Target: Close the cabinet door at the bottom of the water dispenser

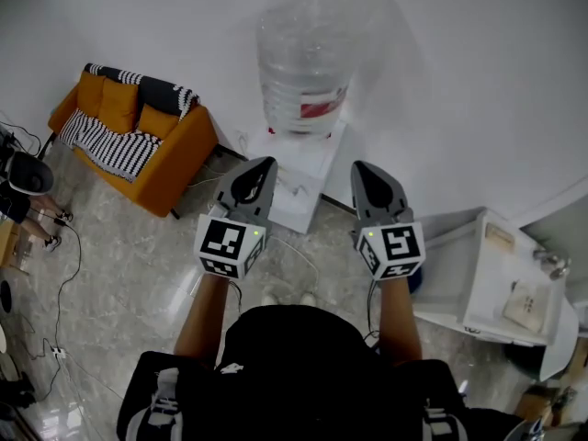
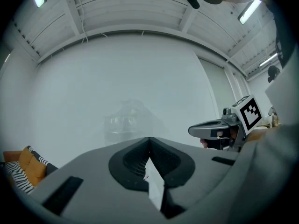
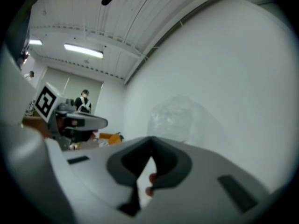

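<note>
The left gripper (image 1: pixel 265 163) and right gripper (image 1: pixel 361 168) are hovering with jaws pressed together, empty; the water dispenser (image 1: pixel 310 171) is standing ahead, between them, untouched.

Wall: a plain white wall (image 1: pixel 478 81) fills the upper part of the head view.
Floor: glossy pale grey marbled tiles (image 1: pixel 129 265), with thin dark cables (image 1: pixel 58 349) trailing along the left side.
Sofa: an orange sofa (image 1: pixel 170 173) stands against the wall at the left, with orange cushions (image 1: pixel 118 107) and a black-and-white striped throw (image 1: pixel 108 147) over its seat.
Side unit: a low white cabinet (image 1: pixel 450 274) stands at the right, with small items on top.
Ceiling: white ribbed panels and beams (image 2: pixel 131 8).
Light: long tube lamps (image 3: pixel 83 51), lit.
</note>
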The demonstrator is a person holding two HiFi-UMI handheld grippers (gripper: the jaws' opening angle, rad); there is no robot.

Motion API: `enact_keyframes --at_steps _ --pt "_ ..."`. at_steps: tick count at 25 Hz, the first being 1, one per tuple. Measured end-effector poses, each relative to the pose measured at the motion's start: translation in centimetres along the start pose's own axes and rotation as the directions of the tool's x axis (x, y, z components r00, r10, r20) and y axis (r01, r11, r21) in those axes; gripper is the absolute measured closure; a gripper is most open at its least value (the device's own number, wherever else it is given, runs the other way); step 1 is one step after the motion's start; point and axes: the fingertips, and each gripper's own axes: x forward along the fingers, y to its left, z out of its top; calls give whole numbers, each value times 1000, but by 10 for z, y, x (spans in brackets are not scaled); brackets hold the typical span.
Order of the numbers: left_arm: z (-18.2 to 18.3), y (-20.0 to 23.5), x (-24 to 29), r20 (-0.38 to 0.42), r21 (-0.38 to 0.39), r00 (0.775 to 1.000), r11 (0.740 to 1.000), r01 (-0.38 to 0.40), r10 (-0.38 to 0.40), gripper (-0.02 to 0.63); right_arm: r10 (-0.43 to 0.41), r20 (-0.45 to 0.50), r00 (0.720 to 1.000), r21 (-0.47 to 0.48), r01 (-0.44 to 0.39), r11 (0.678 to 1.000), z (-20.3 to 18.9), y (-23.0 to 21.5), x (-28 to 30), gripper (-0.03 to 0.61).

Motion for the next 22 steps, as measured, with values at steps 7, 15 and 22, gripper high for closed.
enact_keyframes --at_steps 7,15,22 --pt "-4 4 -3 1 -12 1000 1000 -12 12 604 -4 -10 1000 3 4 1000 -6 6 2 546" --pt "-4 3 -1 2 -19 1000 1000 -14 14 604 -8 -13 1000 11 8 1000 -8 3 1 545" --pt "-7 -2 2 -1 -22 1000 1000 -5 5 604 -6 -16 1000 15 7 1000 -10 2 1 545"
